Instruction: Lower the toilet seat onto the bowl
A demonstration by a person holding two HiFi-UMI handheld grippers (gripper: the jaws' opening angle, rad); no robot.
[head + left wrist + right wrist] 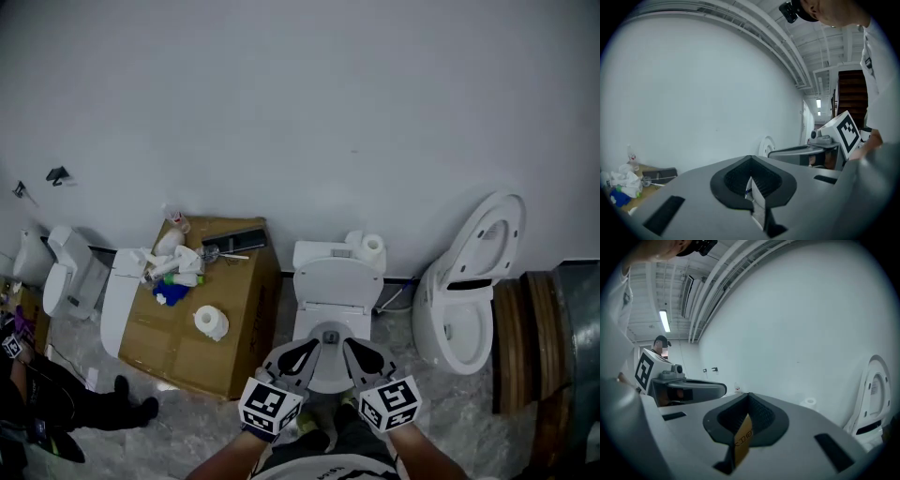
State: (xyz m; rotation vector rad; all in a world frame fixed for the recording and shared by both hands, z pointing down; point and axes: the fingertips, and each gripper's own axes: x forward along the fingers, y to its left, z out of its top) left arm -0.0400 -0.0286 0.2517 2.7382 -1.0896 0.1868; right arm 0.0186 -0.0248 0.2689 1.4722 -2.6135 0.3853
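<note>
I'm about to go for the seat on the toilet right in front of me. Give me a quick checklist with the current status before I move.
1. Left claw empty: ok. Its jaws are together with nothing between them.
2. Right claw empty: ok. Its jaws are together on nothing.
3. Claws open enough to take a seat edge: not ok. Both are shut.
4. Toilet lined up ahead: ok. It sits centred just beyond both claw tips.
5. Seat raised or already down: cannot tell. The head view is too steep, and both gripper views show only the wall.
6. Toilet roll out of the way: ok. It stands on the tank, behind the seat.
</note>
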